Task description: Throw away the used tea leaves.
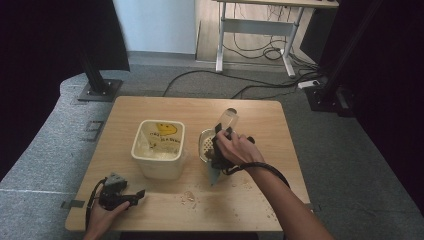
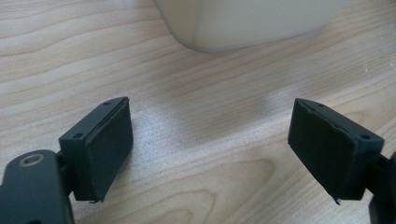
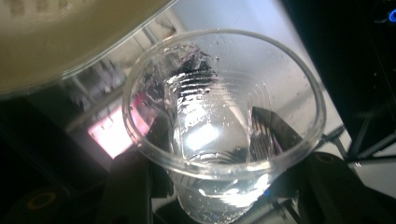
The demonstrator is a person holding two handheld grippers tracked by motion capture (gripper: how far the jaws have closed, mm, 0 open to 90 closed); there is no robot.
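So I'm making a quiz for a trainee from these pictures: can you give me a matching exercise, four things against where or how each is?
Things:
1. clear cup
2. tub
3. left gripper
4. crumbs

States:
A. open, low over bare wood
B. scattered on the table's near side
C. clamped between two jaws, tilted
D. standing left of the strainer

Pairs: 1-C, 2-D, 3-A, 4-B
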